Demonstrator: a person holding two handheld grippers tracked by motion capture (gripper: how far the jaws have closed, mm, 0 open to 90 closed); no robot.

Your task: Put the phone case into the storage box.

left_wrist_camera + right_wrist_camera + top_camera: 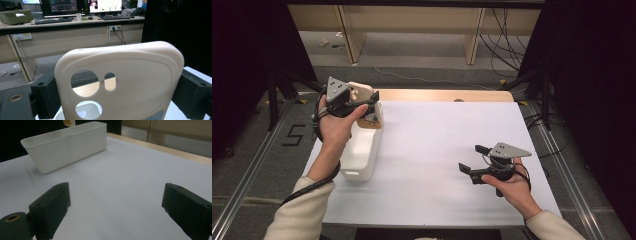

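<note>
At the left edge of the white table (437, 150) stands a white tub (362, 150), long and open-topped; its inside looks bare where it can be seen. Over its far end the left gripper (362, 102) is clamped across a cream phone case (120, 82) with camera cut-outs, held upright above the tub. No writing is readable on either. To the right, the right gripper (472, 159) is spread wide with nothing in it, above bare tabletop, well apart from the tub.
</note>
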